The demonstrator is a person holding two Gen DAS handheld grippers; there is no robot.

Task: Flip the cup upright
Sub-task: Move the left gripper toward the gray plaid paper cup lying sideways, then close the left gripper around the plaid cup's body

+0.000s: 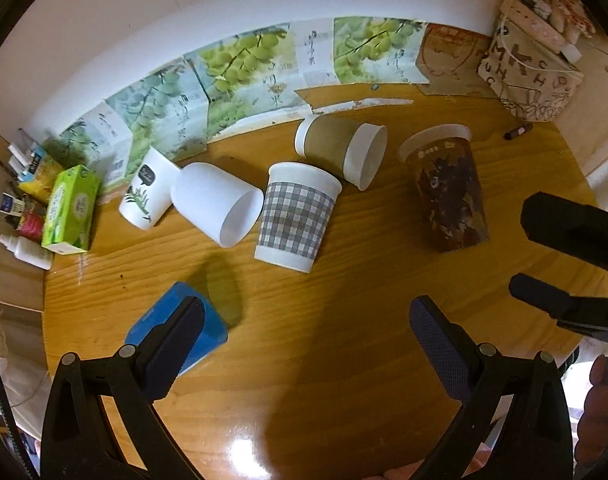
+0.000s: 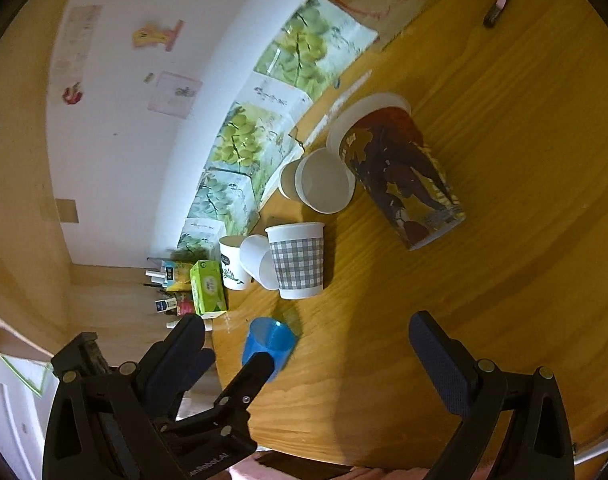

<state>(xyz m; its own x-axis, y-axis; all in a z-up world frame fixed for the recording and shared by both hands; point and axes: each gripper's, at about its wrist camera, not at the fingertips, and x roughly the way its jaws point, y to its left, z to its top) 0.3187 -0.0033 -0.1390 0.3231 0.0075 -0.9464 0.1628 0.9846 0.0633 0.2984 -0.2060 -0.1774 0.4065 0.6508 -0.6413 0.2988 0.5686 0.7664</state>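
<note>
Wooden table [image 1: 344, 340], blue cup [image 1: 212, 320] (half hidden) behind left gripper [image 1: 304, 320], both grippers released.

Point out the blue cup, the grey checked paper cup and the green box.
blue cup [image 2: 269, 345], right wrist view, on its translucent side wall.
grey checked paper cup [image 1: 294, 220], left wrist view, on the checked band.
green box [image 1: 70, 210], left wrist view, on its printed top face.

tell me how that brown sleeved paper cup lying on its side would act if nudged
The brown sleeved cup lies on its side on the glossy wooden table, so it would probably roll, curving since it tapers. It looks empty and thin-walled, so likely light and easily crushed. Its rim sits close to the checked cup, which might block it.
</note>
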